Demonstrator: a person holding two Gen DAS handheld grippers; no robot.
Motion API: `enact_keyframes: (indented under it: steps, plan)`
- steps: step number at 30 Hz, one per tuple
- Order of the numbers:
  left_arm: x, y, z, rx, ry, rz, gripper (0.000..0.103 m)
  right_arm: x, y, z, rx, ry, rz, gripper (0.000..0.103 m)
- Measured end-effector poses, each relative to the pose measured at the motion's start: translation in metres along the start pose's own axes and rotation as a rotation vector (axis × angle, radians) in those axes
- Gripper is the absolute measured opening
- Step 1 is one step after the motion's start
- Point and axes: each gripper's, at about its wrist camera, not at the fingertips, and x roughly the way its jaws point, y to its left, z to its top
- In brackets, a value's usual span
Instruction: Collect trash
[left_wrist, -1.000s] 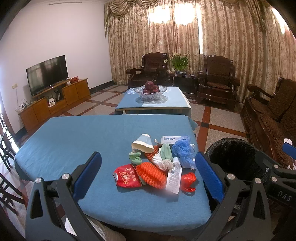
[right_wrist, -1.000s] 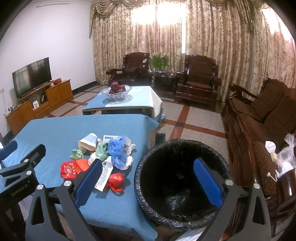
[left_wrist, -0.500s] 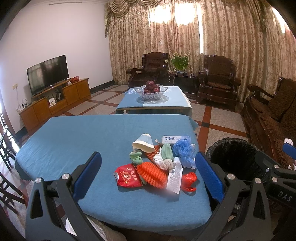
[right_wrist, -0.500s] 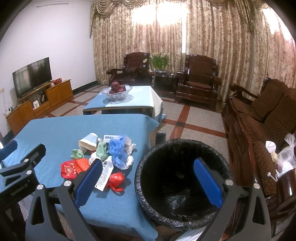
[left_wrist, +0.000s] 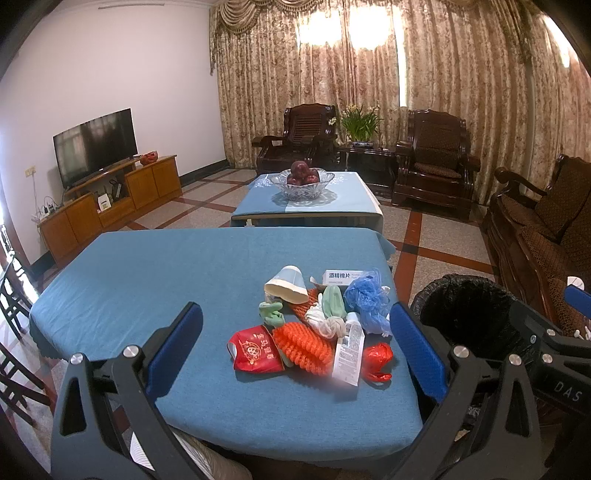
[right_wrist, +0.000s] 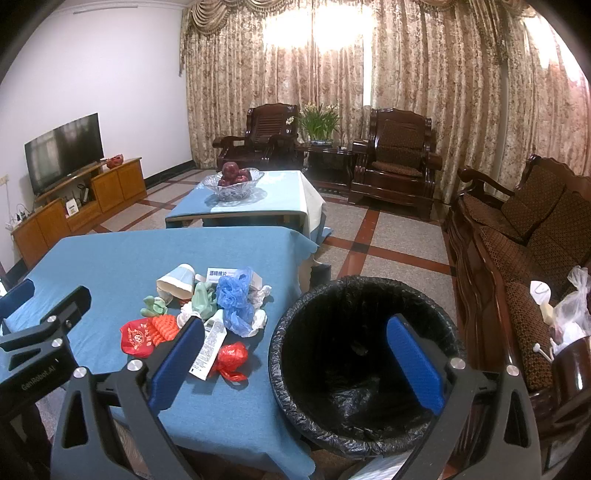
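hovering before any pick: left hand-held gripper (left_wrist: 295, 343) and right hand-held gripper (right_wrist: 295, 362) gape wide, empty (bin (right_wrist: 291, 332) under the right); next, grab the trash pile (left_wrist: 317, 325) ahead of the left.

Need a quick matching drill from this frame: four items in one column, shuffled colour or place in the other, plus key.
Items:
1. crumpled plastic bag
2. ribbed foam net sleeve
3. bin with a plastic liner
4. cut-glass fruit bowl

Descriptions:
A. black, on the floor right of the near table
B. blue, far right of the trash pile
C. on the far table, holding dark red fruit
D. orange, beside the red foil packet

Pairs: 1-B, 2-D, 3-A, 4-C
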Motion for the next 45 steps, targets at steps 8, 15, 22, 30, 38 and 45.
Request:
enact_keyframes:
  steps: [8,15,22,30,38,45]
  plan:
    - [0.0028,-0.0015,-0.0051,0.001,-0.001,0.0,0.098,-0.0011,0.0006,-0.0001,0.0,0.002,-0.001,0.097]
    - [0.0045,-0.0018,-0.0074,0.001,-0.002,0.001,0.098,-0.0012,0.0005,-0.0004,0.0,0.001,-0.002,0.097]
    - [0.0047,-0.0019,-0.0077,0.002,-0.002,0.0,0.098,-0.0015,0.0002,-0.0003,0.001,0.001,-0.001,0.097]
    - [0.0042,-0.0018,-0.0072,0.001,-0.002,0.0,0.098,-0.0045,-0.0032,0.0005,0.015,-0.001,0.004,0.097]
    - [0.0044,-0.0018,-0.0075,0.001,-0.001,0.001,0.098,-0.0058,-0.005,0.0024,0.007,-0.003,0.008,0.097]
    - [0.0037,-0.0016,-0.0065,0.0,0.0,0.0,0.098,0.0004,0.0007,0.0012,-0.005,-0.004,0.014,0.097]
